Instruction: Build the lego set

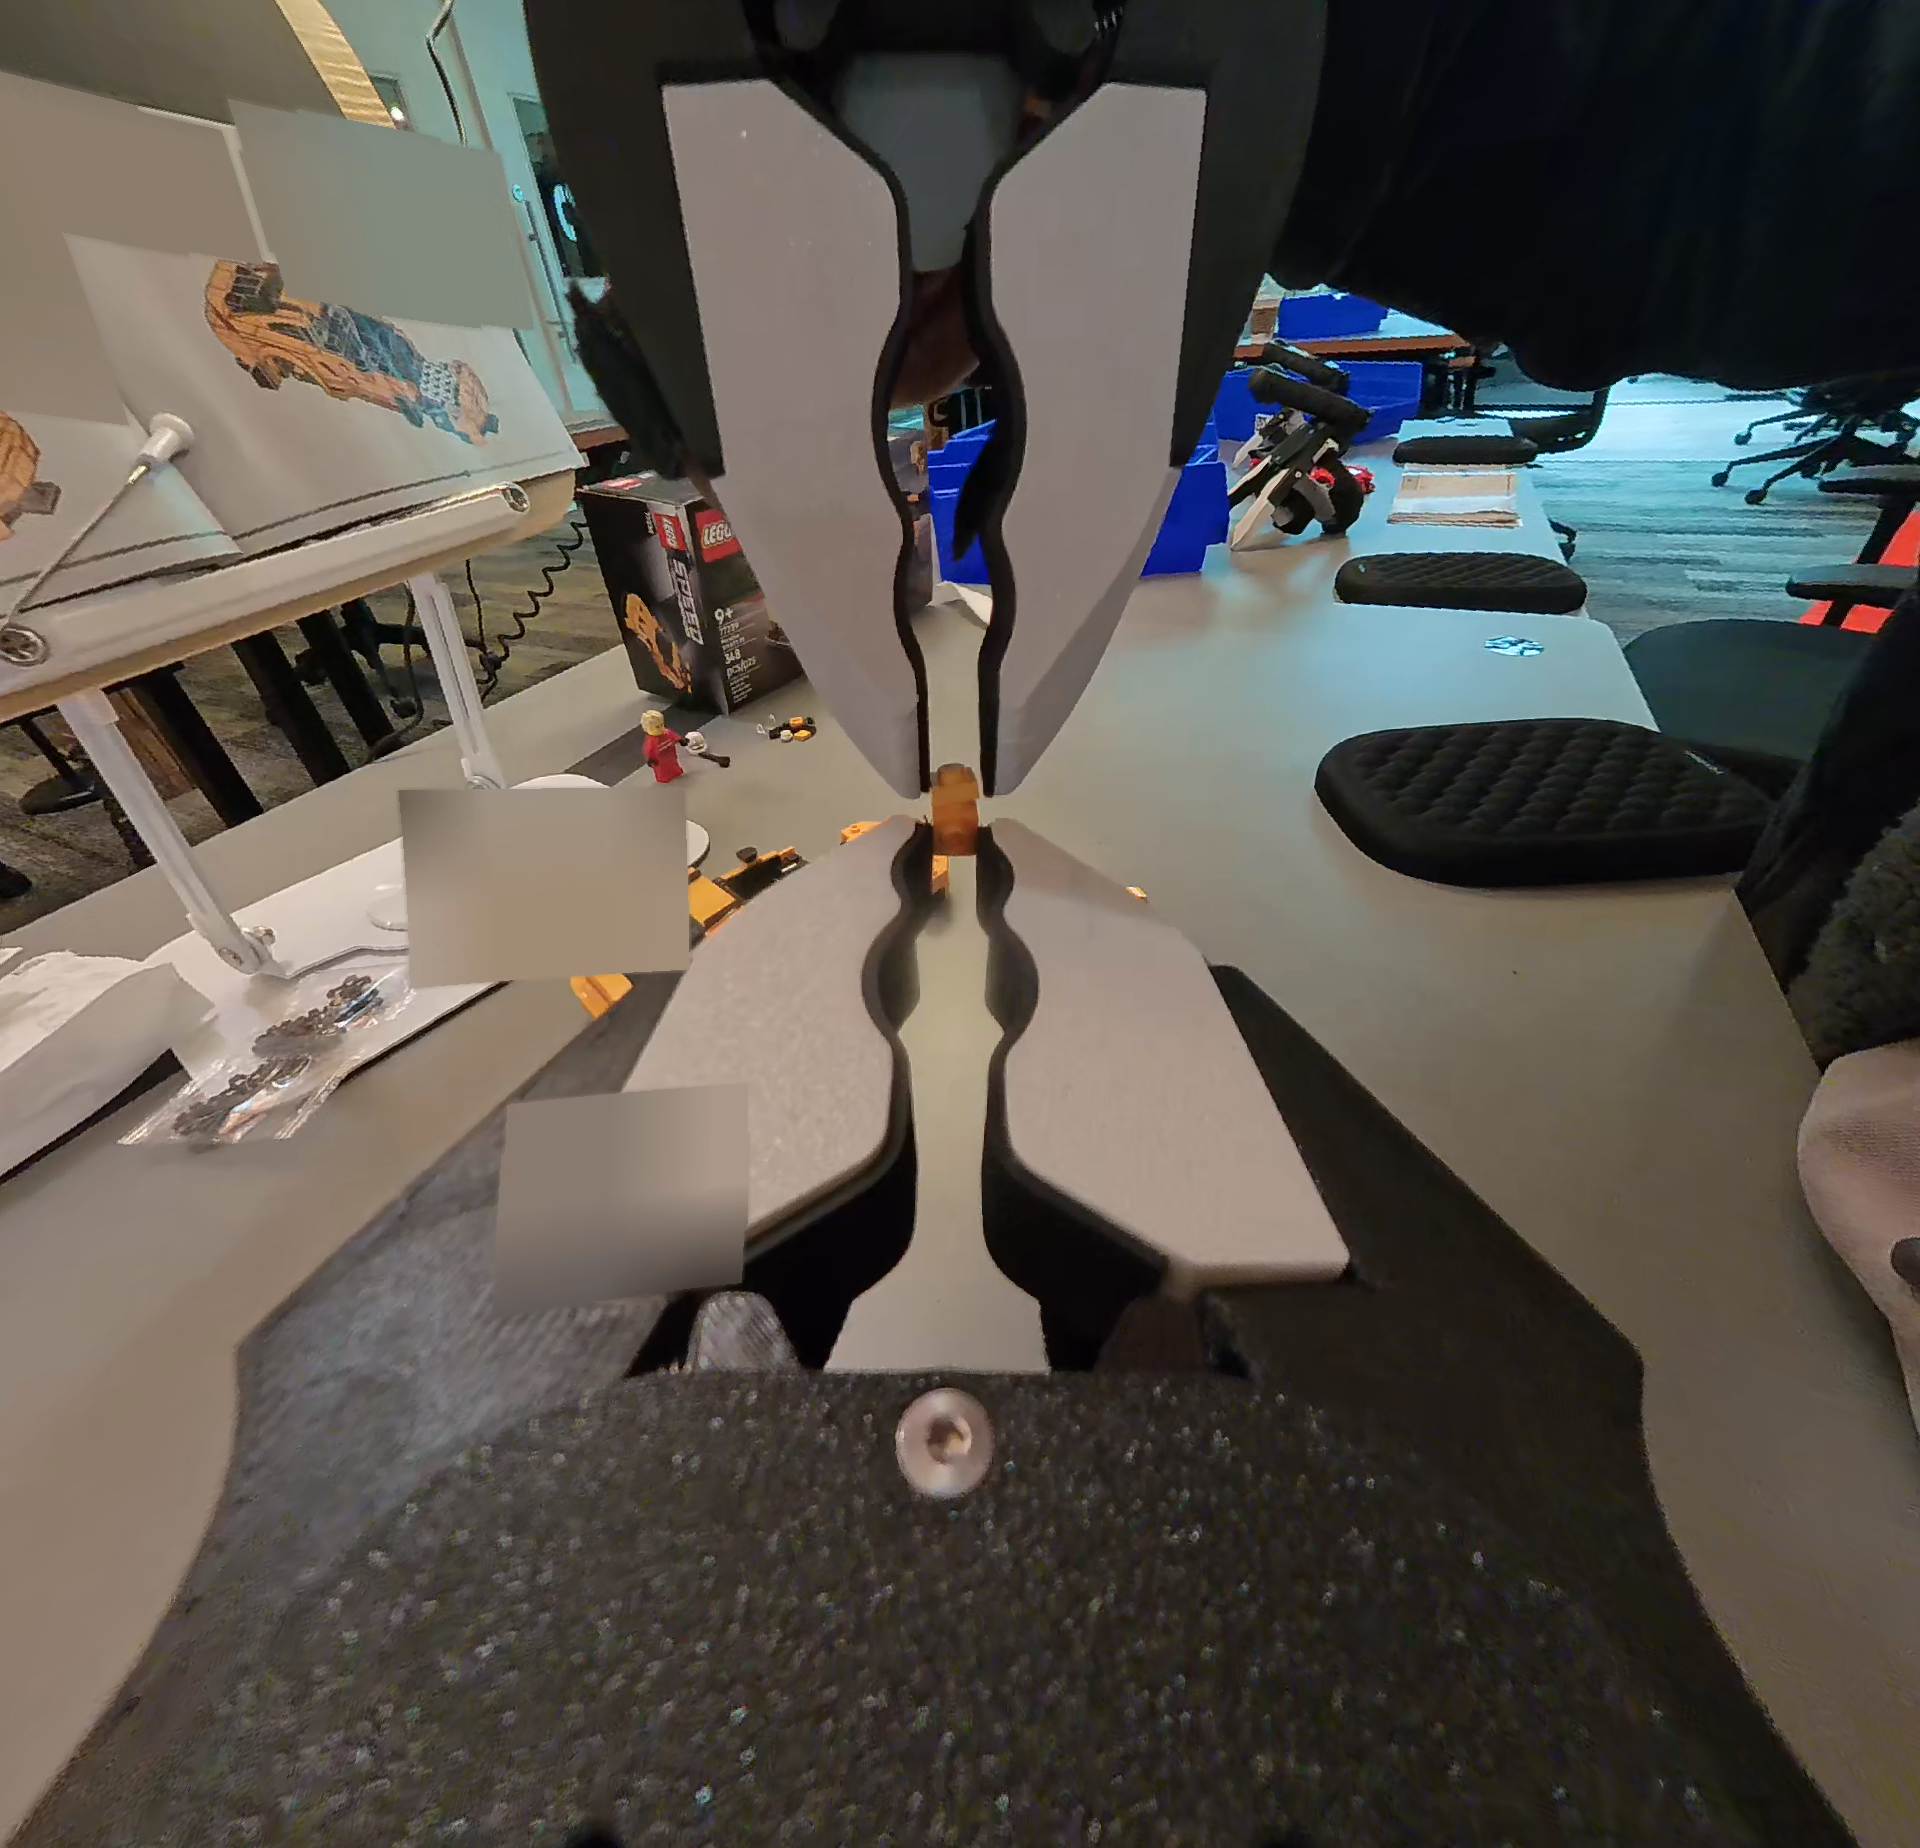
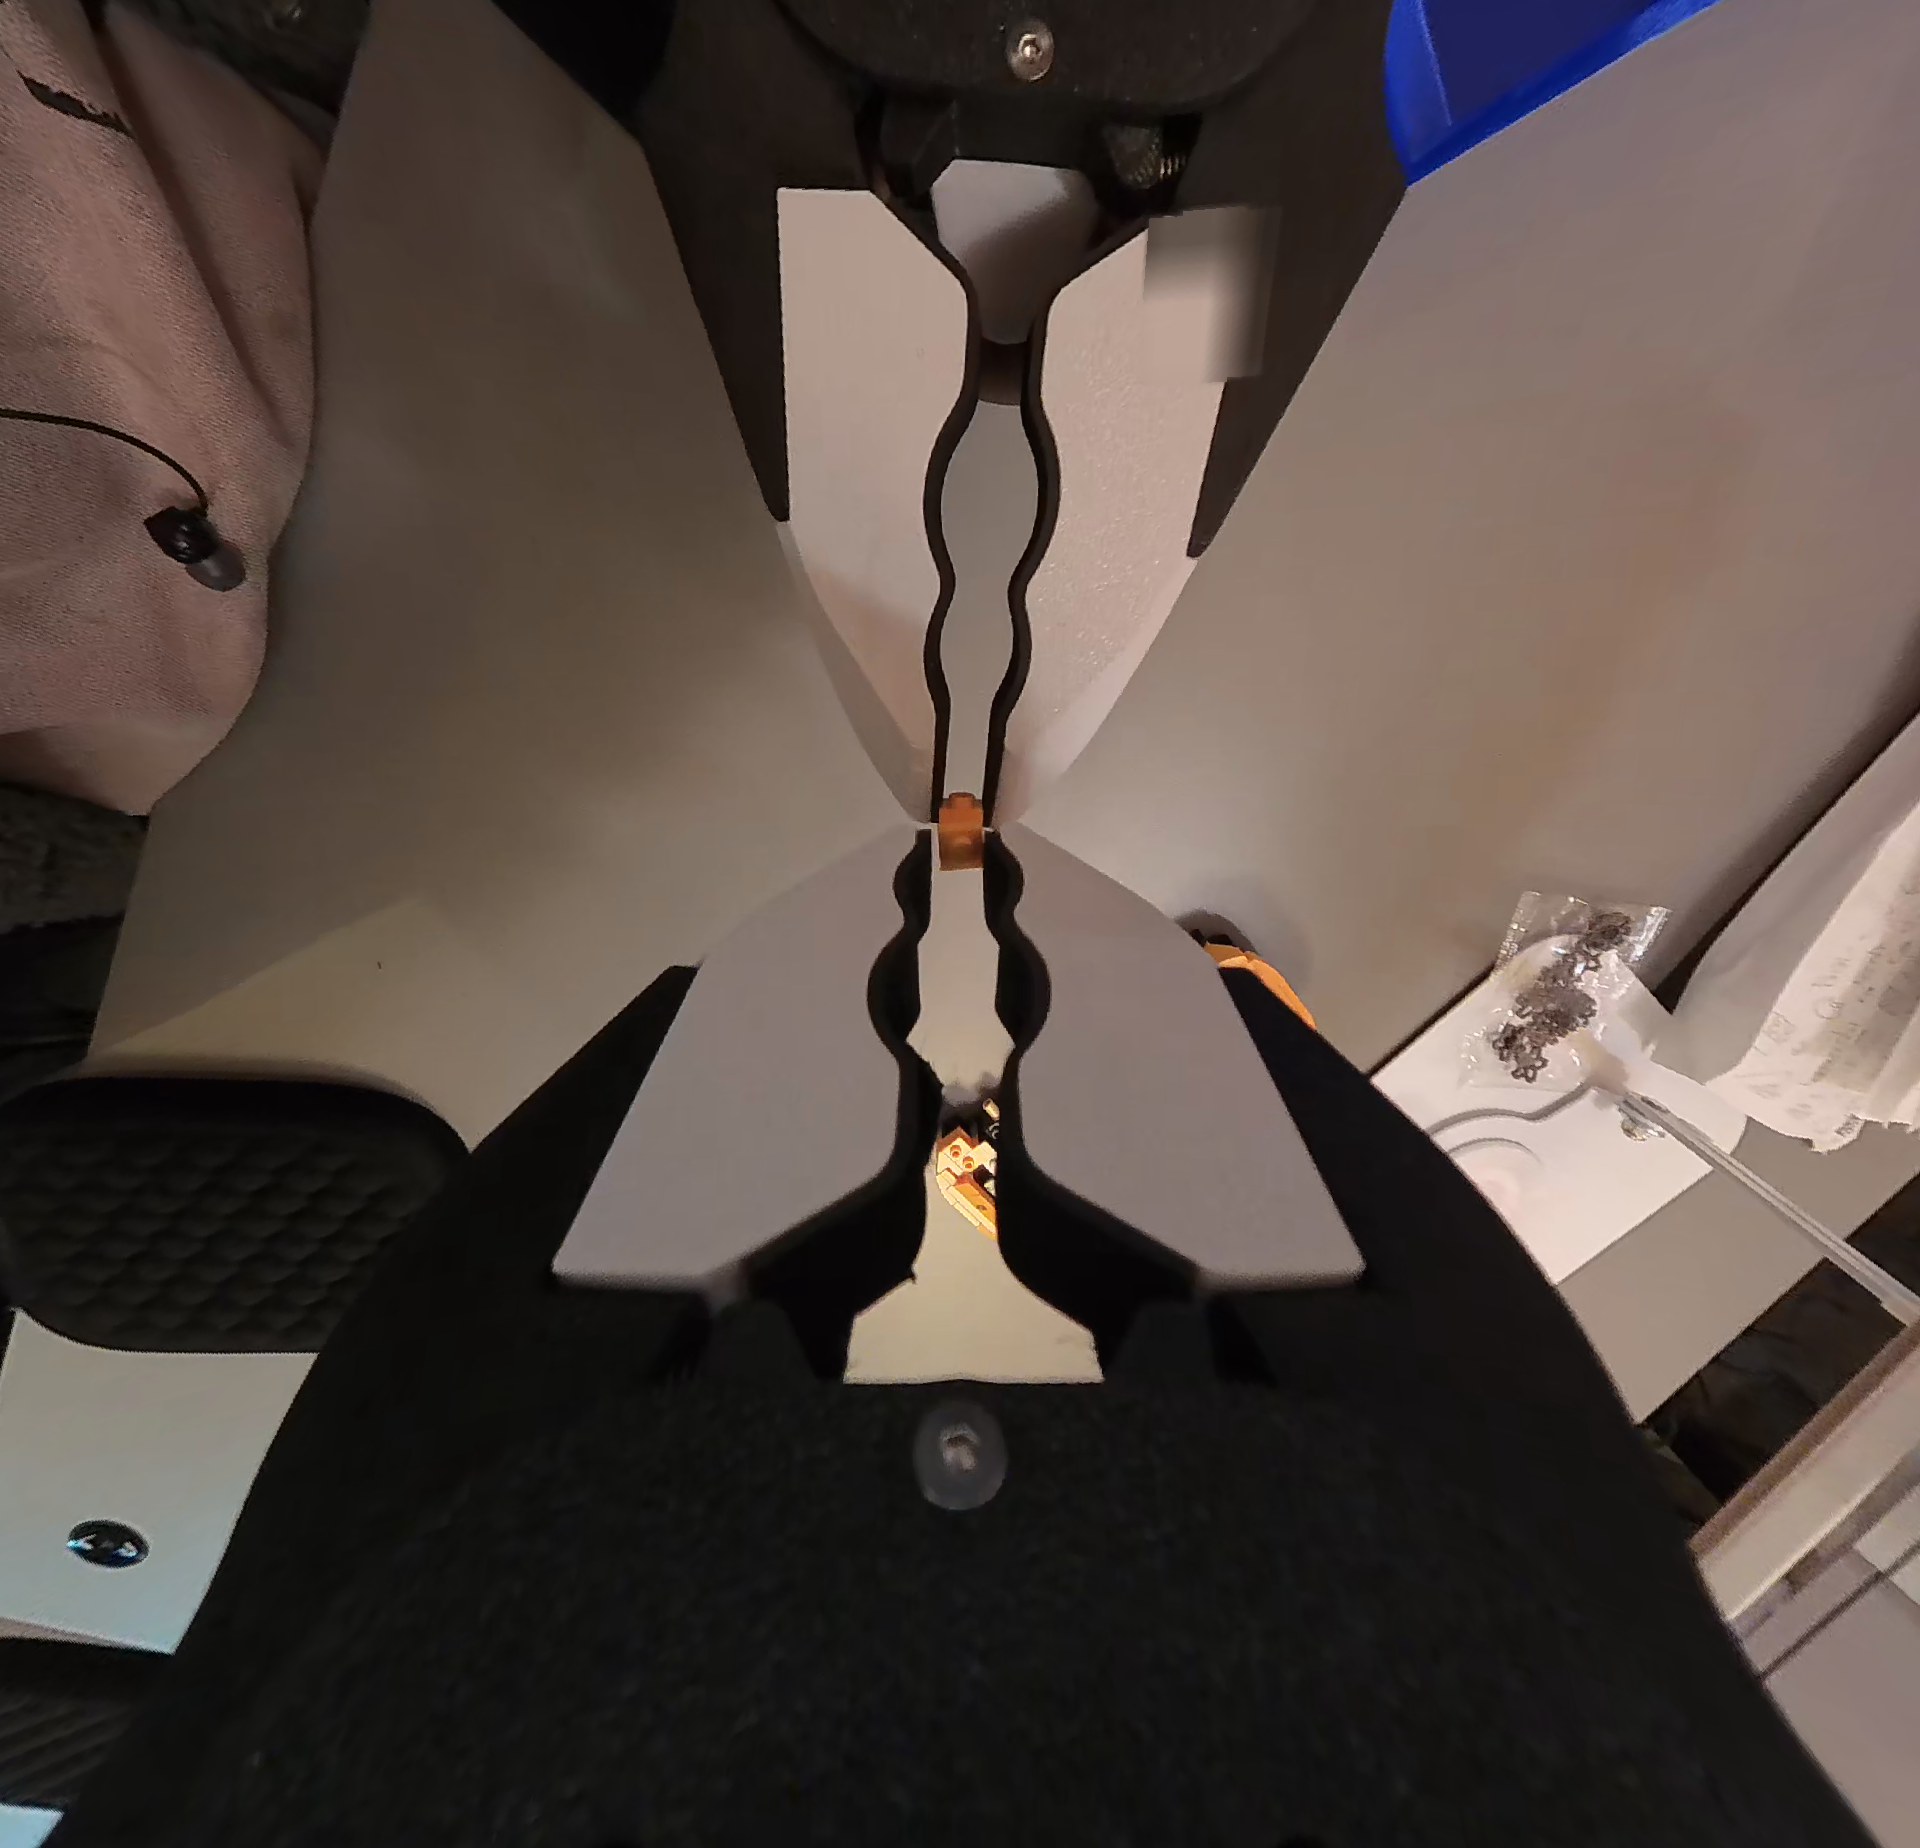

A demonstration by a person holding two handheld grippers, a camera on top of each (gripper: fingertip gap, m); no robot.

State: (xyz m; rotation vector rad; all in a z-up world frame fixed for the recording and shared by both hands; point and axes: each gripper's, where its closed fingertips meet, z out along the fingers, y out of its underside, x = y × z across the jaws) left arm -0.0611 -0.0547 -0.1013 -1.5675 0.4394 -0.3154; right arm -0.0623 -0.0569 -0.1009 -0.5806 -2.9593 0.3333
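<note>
From the left wrist view, the left gripper [image 1: 956, 837] and the right gripper [image 1: 956, 785] meet tip to tip above the grey table [image 1: 1299, 1019], both pinched on one small orange brick [image 1: 955, 811], its long axis upright, stud toward the right gripper.

From the right wrist view, the right gripper [image 2: 958, 848] clamps the orange brick [image 2: 959, 834], stud pointing away toward the left gripper [image 2: 961, 806].

Grey table [image 1: 1299, 925]: lego box [image 1: 691, 593], minifigure [image 1: 662, 749], black pads [image 1: 1538, 796].

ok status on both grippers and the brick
Left gripper and right gripper tip to tip, both pinching one small orange lego brick. Brick above grey table. Nothing in the way.
</note>
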